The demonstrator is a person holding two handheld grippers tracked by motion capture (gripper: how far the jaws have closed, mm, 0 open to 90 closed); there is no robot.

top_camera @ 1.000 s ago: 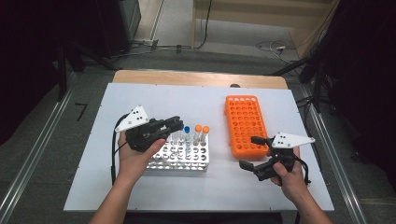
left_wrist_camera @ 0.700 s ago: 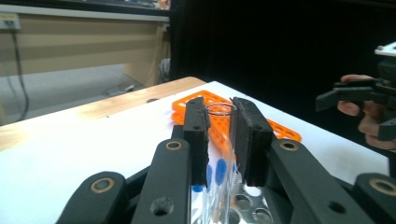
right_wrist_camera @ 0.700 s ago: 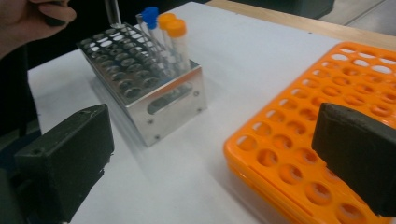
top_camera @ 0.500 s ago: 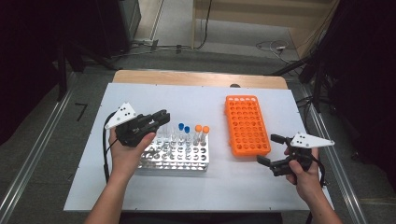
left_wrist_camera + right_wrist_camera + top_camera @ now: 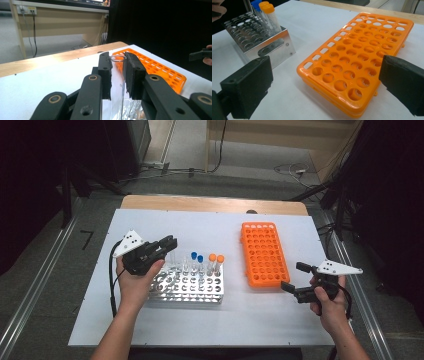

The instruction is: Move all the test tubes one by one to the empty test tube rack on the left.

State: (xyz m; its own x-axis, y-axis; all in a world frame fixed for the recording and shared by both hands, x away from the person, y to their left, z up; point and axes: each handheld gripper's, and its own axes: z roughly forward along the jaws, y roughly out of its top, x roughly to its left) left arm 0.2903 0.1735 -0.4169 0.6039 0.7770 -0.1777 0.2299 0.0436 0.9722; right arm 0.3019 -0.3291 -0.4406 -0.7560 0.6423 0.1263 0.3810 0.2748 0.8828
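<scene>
My left tool [image 5: 117, 75] pinches a clear tube [image 5: 117, 82] upright above the metal rack [image 5: 187, 290] – kept vertical for socketing – while my right tool [image 5: 324, 90] waits spread, the orange rack [image 5: 362, 57] just ahead.

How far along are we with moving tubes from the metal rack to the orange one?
Done: nothing; the orange rack holds no tubes. In hand: the left gripper clamps a clear uncapped tube above the metal rack. Left: the capped tubes; the right gripper is open.

Lower end of the clear tube [image 5: 117, 82] cut off by the picture's bottom edge.
</scene>
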